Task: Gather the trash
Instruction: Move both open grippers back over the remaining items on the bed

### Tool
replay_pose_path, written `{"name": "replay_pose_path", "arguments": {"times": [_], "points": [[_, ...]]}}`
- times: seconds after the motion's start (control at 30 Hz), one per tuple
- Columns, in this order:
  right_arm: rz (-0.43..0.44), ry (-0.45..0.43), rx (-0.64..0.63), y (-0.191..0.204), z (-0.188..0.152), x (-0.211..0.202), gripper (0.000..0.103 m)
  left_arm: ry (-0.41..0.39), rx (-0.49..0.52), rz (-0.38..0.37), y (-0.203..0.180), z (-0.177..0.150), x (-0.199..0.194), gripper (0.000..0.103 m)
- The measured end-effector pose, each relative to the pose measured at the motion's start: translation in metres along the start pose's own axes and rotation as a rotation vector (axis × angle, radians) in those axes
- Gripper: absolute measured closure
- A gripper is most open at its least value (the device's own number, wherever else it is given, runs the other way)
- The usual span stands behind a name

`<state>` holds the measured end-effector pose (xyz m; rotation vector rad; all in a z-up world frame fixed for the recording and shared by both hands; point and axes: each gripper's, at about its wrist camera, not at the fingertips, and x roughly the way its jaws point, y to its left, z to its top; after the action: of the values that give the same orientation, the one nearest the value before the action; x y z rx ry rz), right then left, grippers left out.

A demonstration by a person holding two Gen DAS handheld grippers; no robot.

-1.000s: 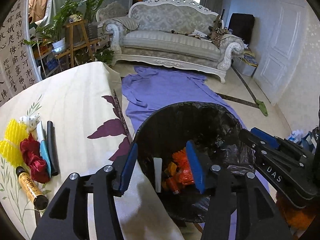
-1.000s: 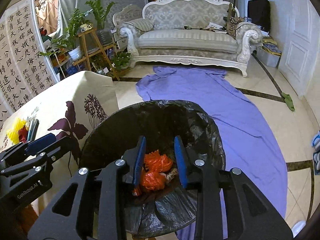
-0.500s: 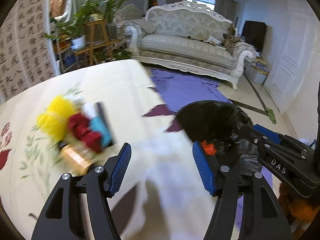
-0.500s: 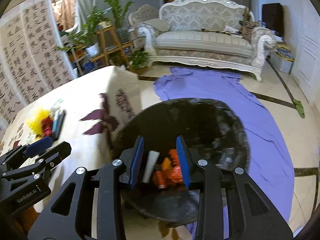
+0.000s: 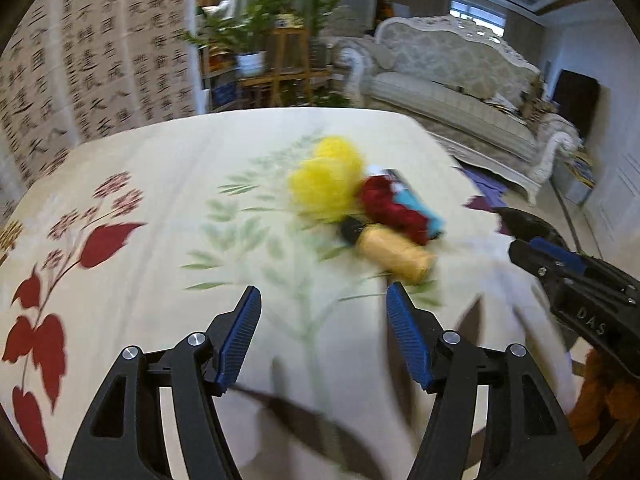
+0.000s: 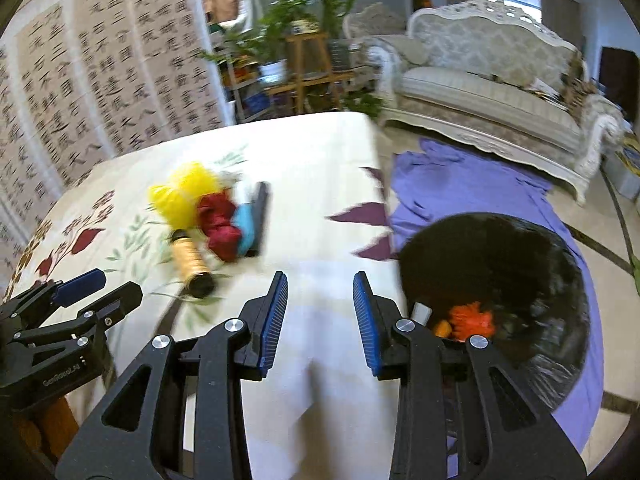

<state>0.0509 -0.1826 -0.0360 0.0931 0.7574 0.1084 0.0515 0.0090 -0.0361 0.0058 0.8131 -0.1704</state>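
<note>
Two black hand-held grippers with ribbed blue pads hover over a table (image 5: 152,184) draped in a cream cloth printed with red leaves and pale green stems. The left gripper (image 5: 324,336) has its jaws spread wide with nothing between them. The right gripper (image 6: 320,316) holds its jaws a narrower gap apart, also empty.

The trash sits in a small heap on the cloth, blurred in both views: a fluffy yellow mesh ball (image 5: 328,178), a crumpled dark red wad (image 5: 390,208), a light blue and white tube (image 6: 244,218), a slim black stick (image 6: 260,216) and a yellow cylindrical bottle with a black cap (image 5: 394,254) lying on its side.

Beside the table edge, on a purple sheet (image 6: 472,184) spread over the tiled floor, stands a round bin lined with a glossy black bag (image 6: 520,256); orange scraps (image 6: 470,318) lie inside. An ornate white carved sofa (image 6: 492,92) lines the far wall.
</note>
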Motion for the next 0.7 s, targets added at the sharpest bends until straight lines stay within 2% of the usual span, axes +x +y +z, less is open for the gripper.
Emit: {"name": "replay_pose_path", "arguments": {"times": [0.17,0.33,0.7], "points": [[0.03,0.008,-0.05,0.025,0.006,0.009,0.07,0.009,-0.058,0.043,0.03,-0.003,0.0,0.039],[0.038,0.027,-0.077,0.039,0.009,0.022,0.07,0.014,-0.095,0.044,0.047,-0.005,0.001,0.039],[-0.013,0.039,-0.048,0.025,0.009,0.025,0.07,0.011,-0.072,-0.015,0.028,0.006,0.007,0.039]]}}
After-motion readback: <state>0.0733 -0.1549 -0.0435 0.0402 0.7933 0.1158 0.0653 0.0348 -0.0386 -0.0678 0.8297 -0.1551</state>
